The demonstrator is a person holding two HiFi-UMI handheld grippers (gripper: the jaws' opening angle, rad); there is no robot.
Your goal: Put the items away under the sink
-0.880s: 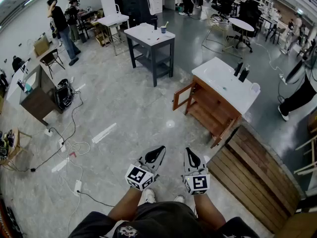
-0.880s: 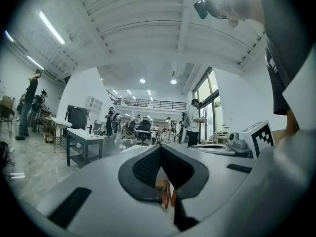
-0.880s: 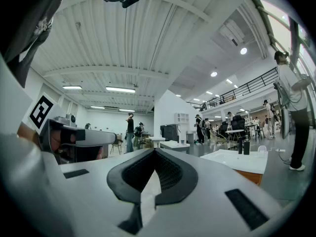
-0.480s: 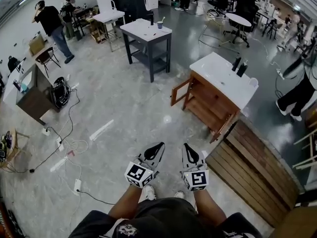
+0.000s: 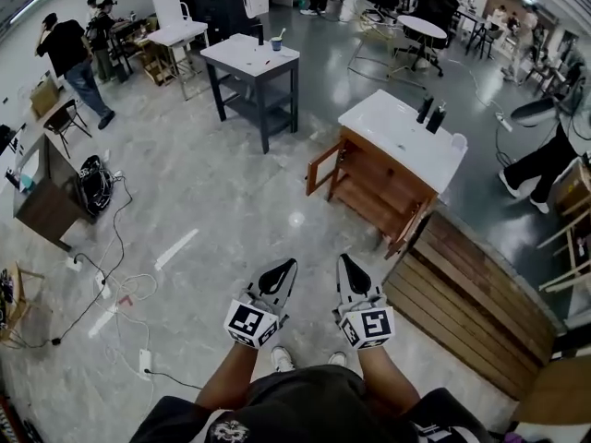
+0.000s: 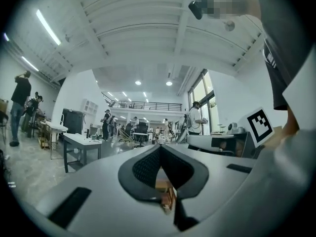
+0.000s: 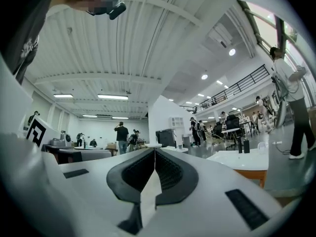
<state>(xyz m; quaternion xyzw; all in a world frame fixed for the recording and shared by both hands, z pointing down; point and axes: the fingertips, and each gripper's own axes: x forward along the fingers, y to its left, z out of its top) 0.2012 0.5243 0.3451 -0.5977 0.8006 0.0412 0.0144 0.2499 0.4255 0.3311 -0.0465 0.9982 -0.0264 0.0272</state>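
Left hand-held gripper point(image 5: 282, 273) and right hand-held gripper point(image 5: 347, 270) — jaws pressed together, empty — are held level above the floor point(image 5: 231, 210). Two dark bottles point(image 5: 430, 113) stand at the far edge of the white surface point(image 5: 392, 137) of the sink cabinet point(image 5: 374, 192) — its door point(image 5: 320, 169) open.

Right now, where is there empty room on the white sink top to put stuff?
The white sink top is bare along its near and left side, away from the two dark bottles that crowd its far side. The floor before the open cabinet doors is free too; cables clutter the left.
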